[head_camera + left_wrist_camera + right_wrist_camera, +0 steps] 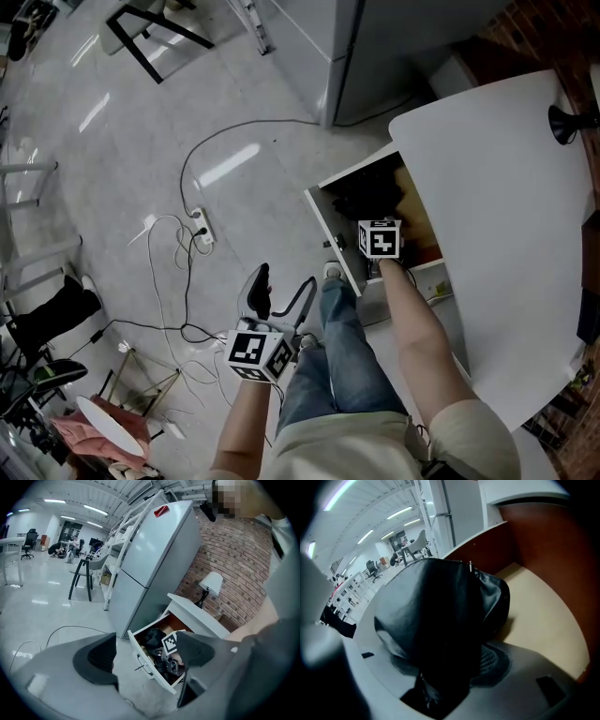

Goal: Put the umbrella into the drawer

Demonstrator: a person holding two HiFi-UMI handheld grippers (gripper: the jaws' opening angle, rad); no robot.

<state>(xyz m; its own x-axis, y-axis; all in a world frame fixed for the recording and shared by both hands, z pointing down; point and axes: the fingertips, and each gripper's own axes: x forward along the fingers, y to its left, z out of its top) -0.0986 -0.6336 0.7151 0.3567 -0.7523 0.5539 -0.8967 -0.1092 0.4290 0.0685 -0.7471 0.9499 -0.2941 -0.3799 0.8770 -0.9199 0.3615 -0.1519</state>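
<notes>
While our left claw [147, 654] hangs released at the left, jaws apart with nothing between them, it takes no part in this step. To its right the drawer [329, 230] stands pulled out from under the white table [506, 187]. Our right claw [440, 667] reaches down into the drawer, clenched on the black folded umbrella [440, 606]. The umbrella sits between the jaws, over the drawer's pale floor and near its brown far wall. Whether it touches the floor we cannot tell. We judge the placing step to be nearly done. Next we should lower until the umbrella rests, let go, and lift the claw clear.
</notes>
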